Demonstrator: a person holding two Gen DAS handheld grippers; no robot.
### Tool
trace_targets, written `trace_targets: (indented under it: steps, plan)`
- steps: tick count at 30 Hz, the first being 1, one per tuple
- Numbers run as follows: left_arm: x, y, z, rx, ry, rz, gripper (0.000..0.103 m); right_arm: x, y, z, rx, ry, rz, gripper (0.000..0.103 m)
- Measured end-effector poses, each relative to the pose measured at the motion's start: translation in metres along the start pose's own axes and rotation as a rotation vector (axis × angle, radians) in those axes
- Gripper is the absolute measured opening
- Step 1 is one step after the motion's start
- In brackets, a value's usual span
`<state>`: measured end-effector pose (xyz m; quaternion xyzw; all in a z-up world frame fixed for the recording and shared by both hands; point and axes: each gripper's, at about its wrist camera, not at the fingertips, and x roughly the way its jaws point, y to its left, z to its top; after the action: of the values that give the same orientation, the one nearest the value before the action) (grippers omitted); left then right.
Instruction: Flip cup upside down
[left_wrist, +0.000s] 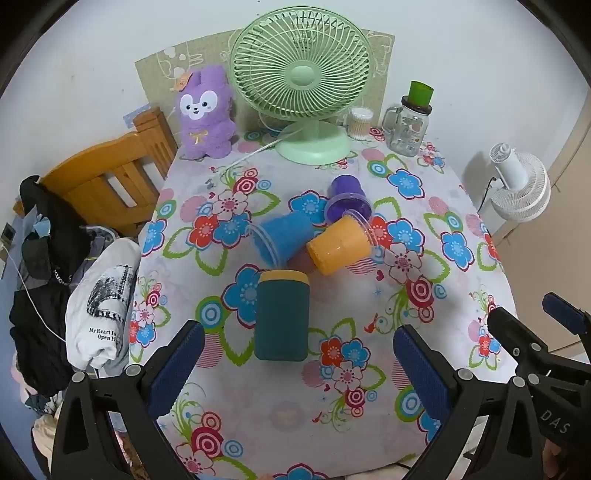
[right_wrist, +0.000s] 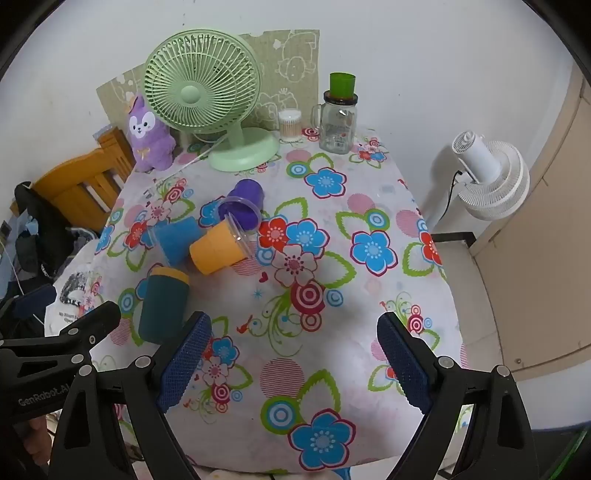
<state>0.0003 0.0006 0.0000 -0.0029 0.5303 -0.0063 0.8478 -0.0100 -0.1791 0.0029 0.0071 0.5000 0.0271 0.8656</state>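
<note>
A table covered by a floral tablecloth fills both views, with a wooden chair and a heap of clothes at its left edge and a white standing fan off its right side. At the back of the table stand a green desk fan, a purple plush rabbit, a glass mason jar mug with a green cup resting on its lid, and a small tub of cotton swabs. Near the table's middle, three plastic cups lie on their sides, touching in a cluster: a blue cup, an orange cup and a purple cup. Just in front of them stands a dark teal cup with a yellow band on top. The left gripper hovers spread wide, holding nothing, the teal cup just ahead between its blue pads. The right gripper is likewise released above bare cloth.
</note>
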Motion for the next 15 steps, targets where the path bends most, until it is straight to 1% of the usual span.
trace_targets:
  steps: [1,2,3,13,14,15]
  plan:
    - [0.0001,0.0007,0.0003,0.000,0.000,-0.004,0.103,-0.0001,-0.0001,0.0000,0.001,0.000,-0.003,0.093]
    - [-0.0004,-0.0008,-0.0004,0.008,-0.013,0.022,0.103,0.0001,-0.0004,0.0000,0.002,0.001,-0.002,0.093]
    - [-0.0006,-0.0010,-0.0005,0.010,-0.014,0.024,0.103,0.0002,-0.0006,0.0000,0.005,0.003,0.000,0.093]
    - [0.0038,0.0055,-0.0010,0.002,0.004,0.023,0.102,0.0047,0.0001,-0.0095,0.000,0.002,0.002,0.093]
    - [0.0037,0.0057,-0.0007,0.001,0.004,0.022,0.102,0.0062,0.0034,-0.0027,-0.008,0.015,-0.002,0.093]
    - [0.0041,0.0049,-0.0001,0.001,0.004,0.021,0.102,0.0059,0.0039,-0.0029,-0.010,0.012,-0.003,0.093]
